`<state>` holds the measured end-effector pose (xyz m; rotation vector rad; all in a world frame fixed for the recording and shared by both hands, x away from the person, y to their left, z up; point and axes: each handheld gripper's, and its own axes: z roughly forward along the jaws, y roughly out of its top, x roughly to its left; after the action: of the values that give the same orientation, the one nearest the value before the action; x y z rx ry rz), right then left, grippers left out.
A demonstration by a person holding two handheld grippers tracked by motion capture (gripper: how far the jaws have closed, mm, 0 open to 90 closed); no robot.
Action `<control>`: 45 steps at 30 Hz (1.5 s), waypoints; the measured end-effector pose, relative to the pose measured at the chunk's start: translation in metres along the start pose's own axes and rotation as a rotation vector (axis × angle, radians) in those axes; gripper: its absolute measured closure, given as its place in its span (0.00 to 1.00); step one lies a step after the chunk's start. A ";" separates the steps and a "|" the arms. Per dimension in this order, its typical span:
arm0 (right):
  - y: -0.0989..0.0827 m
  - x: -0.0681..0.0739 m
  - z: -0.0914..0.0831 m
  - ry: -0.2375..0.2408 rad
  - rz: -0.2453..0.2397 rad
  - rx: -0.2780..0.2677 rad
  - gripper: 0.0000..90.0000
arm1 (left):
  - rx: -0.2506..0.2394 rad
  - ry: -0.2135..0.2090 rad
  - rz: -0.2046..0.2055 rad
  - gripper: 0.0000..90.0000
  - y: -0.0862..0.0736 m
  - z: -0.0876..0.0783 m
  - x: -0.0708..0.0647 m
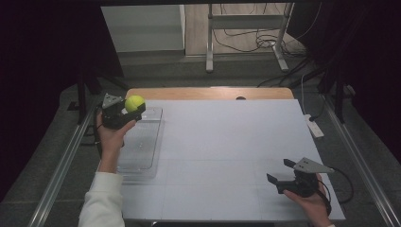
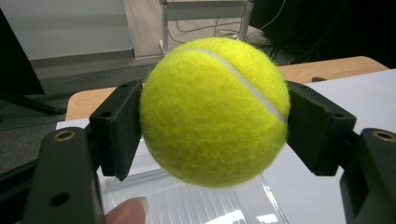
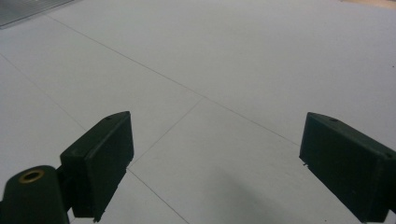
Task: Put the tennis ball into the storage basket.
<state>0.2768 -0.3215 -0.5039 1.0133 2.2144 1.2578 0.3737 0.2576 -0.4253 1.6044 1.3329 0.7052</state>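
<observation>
The tennis ball is clamped in the left tool; the clear tray lies directly below it, while the right tool is held unclenched, well apart.

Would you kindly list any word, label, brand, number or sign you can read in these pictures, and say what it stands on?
None can be read: the fuzzy yellow-green tennis ball shows a white seam but no brand, and the clear plastic tray and the white table sheet bear no print.
</observation>
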 end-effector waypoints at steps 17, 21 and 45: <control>0.000 0.000 0.001 0.003 0.000 0.001 0.11 | 0.031 0.031 -0.015 0.30 -0.006 0.008 0.010; 0.001 0.000 0.000 0.001 0.000 0.000 0.11 | 0.026 0.039 -0.029 0.30 -0.007 0.008 0.014; 0.001 0.000 -0.001 -0.001 0.005 -0.008 0.11 | 0.113 0.073 -0.065 0.30 -0.014 0.025 0.030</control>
<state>0.2764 -0.3219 -0.5022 1.0163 2.2057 1.2666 0.3968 0.2792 -0.4519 1.6294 1.4951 0.6646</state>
